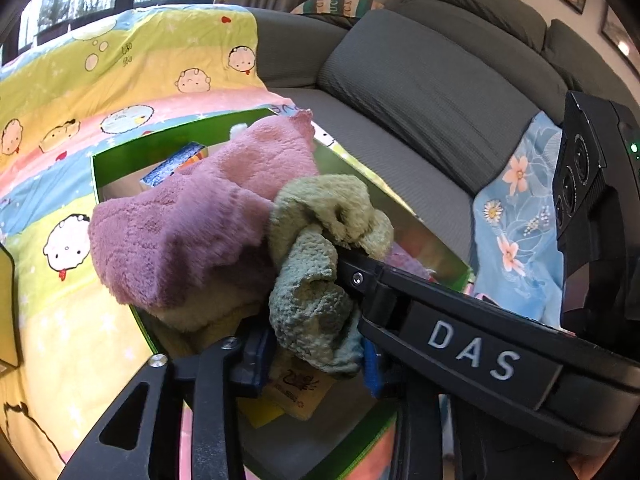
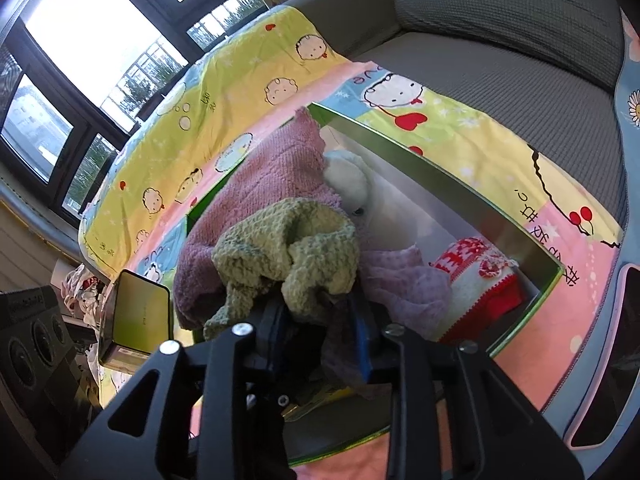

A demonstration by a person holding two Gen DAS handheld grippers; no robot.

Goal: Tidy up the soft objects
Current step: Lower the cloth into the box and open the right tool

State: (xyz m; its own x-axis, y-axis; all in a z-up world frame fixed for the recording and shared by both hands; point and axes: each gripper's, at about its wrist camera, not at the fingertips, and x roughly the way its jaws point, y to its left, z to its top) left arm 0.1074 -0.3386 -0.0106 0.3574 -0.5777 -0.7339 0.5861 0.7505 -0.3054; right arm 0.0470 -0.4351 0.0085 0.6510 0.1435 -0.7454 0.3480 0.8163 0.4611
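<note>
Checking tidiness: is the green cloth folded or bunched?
Bunched: the green cloth sits crumpled in loose lumps atop the green box.

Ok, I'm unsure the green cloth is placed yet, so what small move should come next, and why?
Probably spread the left gripper and right gripper wide, then lift clear. The green cloth is bunched over the green box, against the purple towel, and sits between the left pads; whether the right pads press it is unclear.
</note>
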